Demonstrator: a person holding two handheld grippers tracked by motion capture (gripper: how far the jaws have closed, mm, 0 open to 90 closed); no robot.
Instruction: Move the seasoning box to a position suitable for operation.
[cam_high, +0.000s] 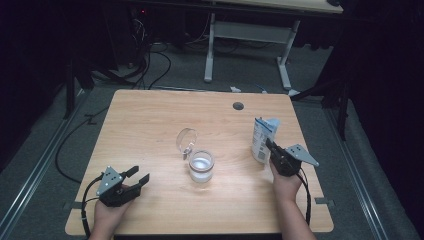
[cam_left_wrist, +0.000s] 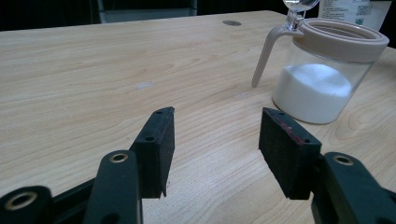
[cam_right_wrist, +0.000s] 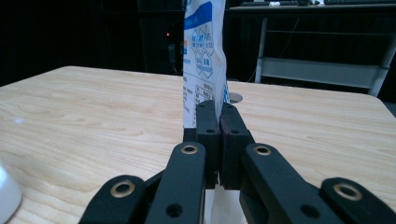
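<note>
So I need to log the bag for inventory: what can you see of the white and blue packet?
The packet is a white pouch with blue printing and small text panels, apparently thin plastic or paper. Its top looks opened and crumpled. It stands upright near the table's right edge. The right gripper is shut on its side edge, pinching it flat. Its base is hidden behind the jaws.

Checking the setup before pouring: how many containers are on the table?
2: a clear jar of white powder, mid-table, and a printed bag upright at the right, pinched by the right tool.

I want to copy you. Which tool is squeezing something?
The right tool, pinched shut on the blue-and-white bag. The left tool stands open over bare table.
</note>
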